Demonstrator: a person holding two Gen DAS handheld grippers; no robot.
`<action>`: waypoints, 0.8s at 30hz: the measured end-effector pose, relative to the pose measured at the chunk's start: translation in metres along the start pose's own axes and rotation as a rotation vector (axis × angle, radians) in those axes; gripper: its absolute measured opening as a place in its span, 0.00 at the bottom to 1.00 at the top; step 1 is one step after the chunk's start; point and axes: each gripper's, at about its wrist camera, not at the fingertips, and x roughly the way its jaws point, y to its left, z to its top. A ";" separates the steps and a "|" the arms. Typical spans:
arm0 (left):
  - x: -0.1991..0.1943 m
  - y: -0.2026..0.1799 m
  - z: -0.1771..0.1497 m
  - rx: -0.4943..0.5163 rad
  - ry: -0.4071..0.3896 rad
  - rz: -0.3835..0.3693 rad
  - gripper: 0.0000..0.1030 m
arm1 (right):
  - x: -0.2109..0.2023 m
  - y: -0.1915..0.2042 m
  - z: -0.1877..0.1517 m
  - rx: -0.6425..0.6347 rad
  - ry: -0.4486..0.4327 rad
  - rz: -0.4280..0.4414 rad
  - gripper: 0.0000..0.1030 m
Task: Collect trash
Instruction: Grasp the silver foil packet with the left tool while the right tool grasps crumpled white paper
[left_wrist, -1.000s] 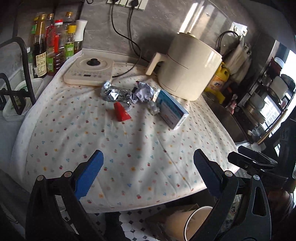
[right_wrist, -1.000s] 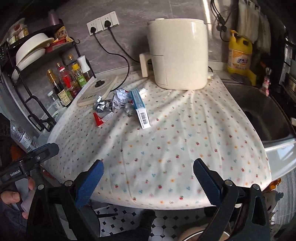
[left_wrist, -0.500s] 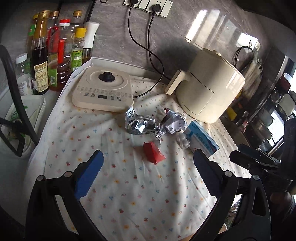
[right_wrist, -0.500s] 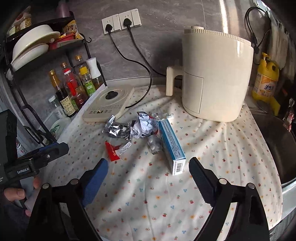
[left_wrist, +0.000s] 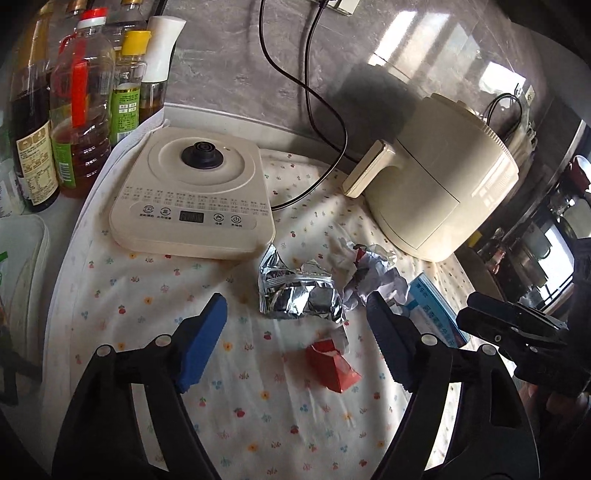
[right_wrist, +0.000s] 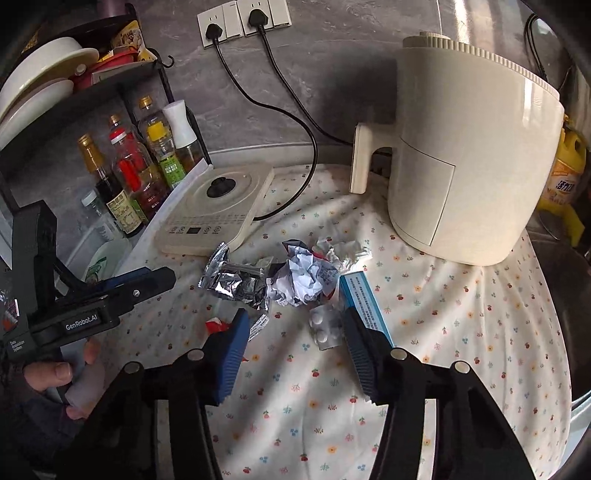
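Cloth, foil, paper and glossy plastic on the countertop

A matt floral cloth (right_wrist: 461, 314) carries a crinkled shiny foil wrapper (left_wrist: 299, 295), crumpled paper (right_wrist: 303, 280), a smooth cardboard box (right_wrist: 365, 302), a glossy cream plastic air fryer (right_wrist: 465, 158); the wall (right_wrist: 325, 66) looks like rough grey stone.

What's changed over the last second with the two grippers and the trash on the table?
Both grippers came forward from beyond the table's edge over the cloth toward the trash. The left gripper now sits before the foil wrapper; the right gripper brackets the pill blister pack. Both stayed open and took nothing. Crumpled paper, red wrapper and blue box lie unmoved.
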 end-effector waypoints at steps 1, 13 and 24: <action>0.006 0.002 0.003 -0.003 0.005 -0.002 0.74 | 0.005 0.000 0.003 -0.005 0.007 -0.001 0.46; 0.071 0.017 0.019 -0.018 0.123 -0.015 0.73 | 0.060 0.015 0.030 -0.090 0.085 -0.006 0.43; 0.088 0.009 0.017 0.030 0.179 -0.022 0.28 | 0.079 0.019 0.031 -0.138 0.117 -0.038 0.11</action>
